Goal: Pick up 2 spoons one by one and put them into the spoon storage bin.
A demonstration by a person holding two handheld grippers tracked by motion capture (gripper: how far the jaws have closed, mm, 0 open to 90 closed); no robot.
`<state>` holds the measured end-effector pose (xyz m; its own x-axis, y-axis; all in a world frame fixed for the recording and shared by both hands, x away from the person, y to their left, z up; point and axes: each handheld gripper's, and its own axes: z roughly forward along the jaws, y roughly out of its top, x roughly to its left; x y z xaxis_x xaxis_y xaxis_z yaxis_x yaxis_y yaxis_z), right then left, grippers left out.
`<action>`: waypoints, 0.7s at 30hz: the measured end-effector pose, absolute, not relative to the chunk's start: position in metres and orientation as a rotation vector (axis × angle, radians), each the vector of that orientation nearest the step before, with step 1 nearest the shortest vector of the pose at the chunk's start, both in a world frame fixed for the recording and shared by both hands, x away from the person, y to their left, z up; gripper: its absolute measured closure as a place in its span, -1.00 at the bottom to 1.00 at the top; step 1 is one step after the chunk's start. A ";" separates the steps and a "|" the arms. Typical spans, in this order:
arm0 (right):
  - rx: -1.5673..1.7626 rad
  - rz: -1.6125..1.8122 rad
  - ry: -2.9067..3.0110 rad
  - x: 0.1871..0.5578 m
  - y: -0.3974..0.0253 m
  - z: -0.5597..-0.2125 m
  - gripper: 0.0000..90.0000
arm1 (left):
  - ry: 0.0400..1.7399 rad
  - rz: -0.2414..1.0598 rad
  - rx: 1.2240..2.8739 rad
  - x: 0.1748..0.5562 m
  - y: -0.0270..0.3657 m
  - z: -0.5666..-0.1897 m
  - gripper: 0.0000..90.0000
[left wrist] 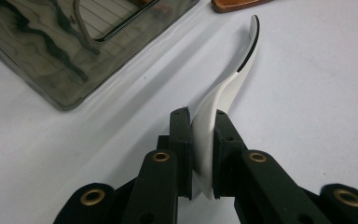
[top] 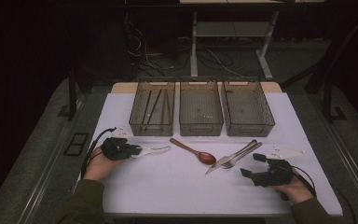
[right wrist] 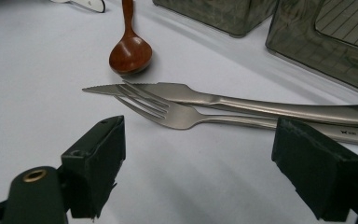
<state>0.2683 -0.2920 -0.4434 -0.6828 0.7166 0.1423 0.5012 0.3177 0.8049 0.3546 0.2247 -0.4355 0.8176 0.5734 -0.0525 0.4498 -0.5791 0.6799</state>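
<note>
High view: left tongs (top: pixel 131 150) grip a white curved plastic spoon (top: pixel 154 150), pointing away rightward along the tabletop (top: pixel 168 186).

Left gripper view: tongs clamp its handle.

Right gripper view: right tongs (right wrist: pixel 214 163) gape wide, empty, steel fork (right wrist: pixel 177 114) just beyond.

Dim room; grey floor (top: pixel 37 154), cables (top: pixel 142 56), white desk frame (top: pixel 228 42) behind white table (top: pixel 168 186).

Three smoky clear bins stand in a row on the worktop: left (top: pixel 152 107), middle (top: pixel 201 108), right (top: pixel 247 108). About four chopsticks (top: pixel 154 106) lie in the left bin. One wooden spoon (top: pixel 193 151), one white spoon (left wrist: pixel 223 88), one knife (right wrist: pixel 242 103), one fork (right wrist: pixel 177 114). Two hand-held grippers: left (left wrist: pixel 203 135), right (right wrist: pixel 219 158).
</note>
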 end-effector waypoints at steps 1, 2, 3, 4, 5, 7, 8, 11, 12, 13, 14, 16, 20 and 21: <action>1.108 1.297 2.343 0.268 -0.292 -0.443 -0.62 | 0.748 0.218 2.282 0.355 0.224 -0.436 0.79; 1.107 1.298 2.343 0.268 -0.292 -0.443 -0.62 | 0.749 0.217 2.276 0.354 0.224 -0.436 0.79; 1.107 1.297 2.343 0.268 -0.292 -0.443 -0.62 | 0.741 0.216 2.282 0.354 0.224 -0.436 0.79; 1.107 1.297 2.342 0.268 -0.292 -0.443 -0.62 | 0.739 0.216 2.281 0.354 0.223 -0.436 0.79; 1.107 1.297 2.342 0.268 -0.292 -0.443 -0.62 | 0.743 0.214 2.277 0.354 0.222 -0.436 0.79; 1.107 1.297 2.343 0.268 -0.292 -0.443 -0.62 | 0.732 0.215 2.289 0.353 0.221 -0.435 0.79; 1.106 1.297 2.343 0.268 -0.292 -0.443 -0.62 | 0.724 0.219 2.291 0.353 0.220 -0.434 0.79; 1.105 1.298 2.344 0.268 -0.292 -0.443 -0.62 | 0.705 0.226 2.290 0.350 0.217 -0.432 0.79; 1.105 1.298 2.344 0.268 -0.292 -0.443 -0.62 | 0.703 0.229 2.282 0.349 0.216 -0.431 0.79; 1.107 1.297 2.345 0.268 -0.292 -0.443 -0.62 | 0.697 0.231 2.281 0.349 0.215 -0.430 0.79; 1.107 1.297 2.345 0.268 -0.292 -0.443 -0.62 | 0.693 0.234 2.275 0.348 0.214 -0.429 0.79; 1.106 1.296 2.346 0.269 -0.292 -0.443 -0.62 | 0.683 0.237 2.265 0.347 0.212 -0.427 0.79; 1.103 1.295 2.348 0.269 -0.292 -0.444 -0.62 | 0.658 0.237 2.244 0.345 0.208 -0.422 0.79; 1.103 1.296 2.349 0.269 -0.292 -0.444 -0.62 | 0.653 0.235 2.234 0.345 0.207 -0.421 0.79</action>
<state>0.2687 -0.2915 -0.4438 -0.6858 0.7139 0.1415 0.5004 0.3214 0.8039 0.3446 0.2067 -0.4213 0.8507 0.5242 -0.0378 0.3797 -0.5632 0.7339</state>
